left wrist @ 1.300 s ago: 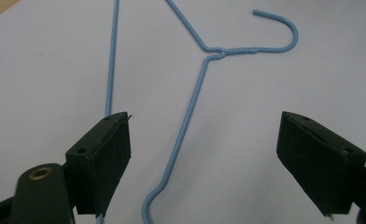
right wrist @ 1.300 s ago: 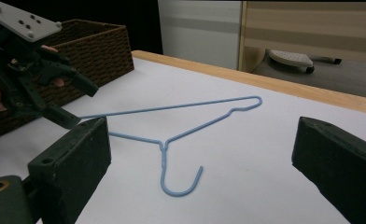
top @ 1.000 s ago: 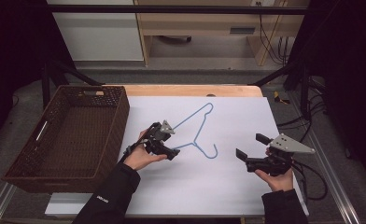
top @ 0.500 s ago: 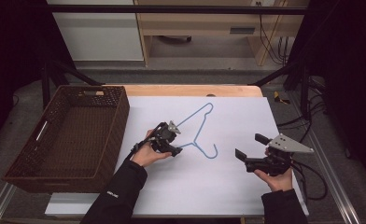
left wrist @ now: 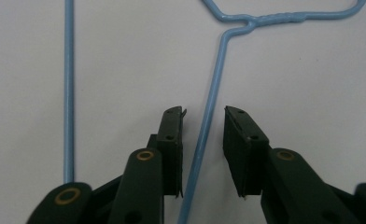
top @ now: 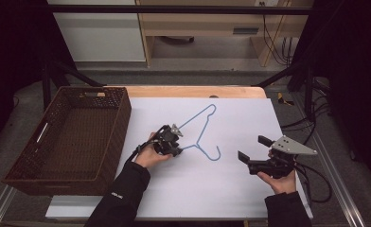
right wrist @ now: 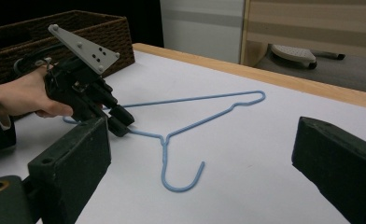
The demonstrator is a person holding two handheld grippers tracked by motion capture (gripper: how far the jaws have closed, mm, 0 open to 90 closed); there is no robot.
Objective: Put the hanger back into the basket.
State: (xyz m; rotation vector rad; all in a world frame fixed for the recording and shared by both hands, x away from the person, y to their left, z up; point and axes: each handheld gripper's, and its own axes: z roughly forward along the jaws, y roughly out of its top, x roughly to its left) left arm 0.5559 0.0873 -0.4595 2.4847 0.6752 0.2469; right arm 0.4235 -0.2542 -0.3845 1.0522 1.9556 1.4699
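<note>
A blue wire hanger (top: 206, 124) lies flat on the white table (top: 231, 189), its hook toward the person. My left gripper (top: 174, 144) rests low at the hanger's left end. In the left gripper view its jaws (left wrist: 202, 121) stand slightly apart on either side of one wire arm of the hanger (left wrist: 215, 84), not closed on it. My right gripper (top: 251, 147) hovers to the right of the hook, wide open with nothing between its fingers. The right gripper view shows the hanger (right wrist: 164, 140) ahead of its jaws, and the left gripper (right wrist: 120, 122) set against the wire.
A dark brown wicker basket (top: 122, 118) stands at the table's left and shows nothing inside; it also appears far left in the right gripper view as the basket (right wrist: 78, 23). A wooden table edge (top: 193, 91) runs along the back. Cables trail from the right gripper.
My left gripper has slid a little to the right, up to the hanger, and now straddles one wire arm. The right gripper and the hanger have not moved.
</note>
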